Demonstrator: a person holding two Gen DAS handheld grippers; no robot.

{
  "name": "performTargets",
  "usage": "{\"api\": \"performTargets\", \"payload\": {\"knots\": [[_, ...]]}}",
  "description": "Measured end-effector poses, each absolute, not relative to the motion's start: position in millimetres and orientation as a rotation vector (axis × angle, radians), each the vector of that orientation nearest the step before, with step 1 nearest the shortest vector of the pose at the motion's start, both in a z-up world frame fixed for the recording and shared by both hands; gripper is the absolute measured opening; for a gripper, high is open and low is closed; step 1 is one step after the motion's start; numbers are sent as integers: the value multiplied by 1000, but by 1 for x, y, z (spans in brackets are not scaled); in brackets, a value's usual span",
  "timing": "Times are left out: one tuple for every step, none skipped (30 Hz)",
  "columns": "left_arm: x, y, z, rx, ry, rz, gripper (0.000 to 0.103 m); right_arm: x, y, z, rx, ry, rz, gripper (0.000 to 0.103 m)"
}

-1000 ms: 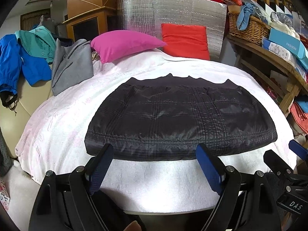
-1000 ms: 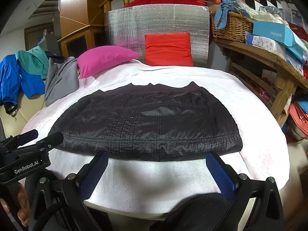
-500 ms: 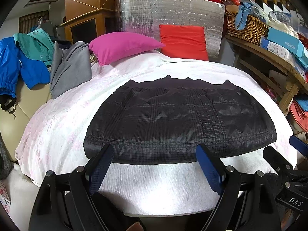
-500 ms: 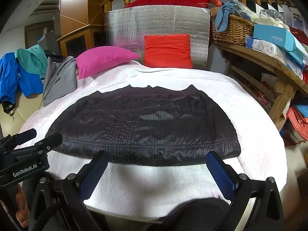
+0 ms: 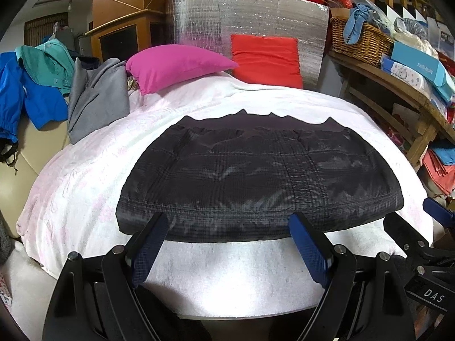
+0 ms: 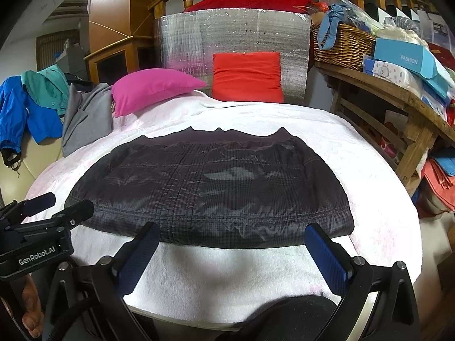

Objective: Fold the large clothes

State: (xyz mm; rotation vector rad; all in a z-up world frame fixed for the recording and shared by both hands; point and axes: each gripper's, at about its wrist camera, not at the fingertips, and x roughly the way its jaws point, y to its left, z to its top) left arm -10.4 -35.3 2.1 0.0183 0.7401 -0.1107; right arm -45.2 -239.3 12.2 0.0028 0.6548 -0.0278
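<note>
— Where is the black garment?
— Flat on the white blanket, close to the bed's near edge. Its far hem is too dark to read.
— And the tools?
— The left gripper and right gripper are spread wide, holding nothing, tips at the garment's near edge. Contact is unclear.

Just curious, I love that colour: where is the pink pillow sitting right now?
In both views the pink pillow lies at the bed's far left, between the grey garment and the red cushion.
</note>
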Motion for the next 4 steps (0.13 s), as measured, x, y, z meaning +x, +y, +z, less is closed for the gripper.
{"api": "performTargets", "payload": {"knots": [[-11, -35, 3, 18, 733, -112, 88, -45, -240, 13, 3, 654, -28, 103], [-11, -36, 4, 17, 730, -113, 88, -44, -240, 13, 4, 653, -29, 103], [-10, -36, 5, 19, 732, -113, 88, -44, -240, 14, 4, 653, -30, 103], [-9, -37, 5, 21, 735, -114, 88, -43, -240, 14, 5, 654, -30, 103]]}}
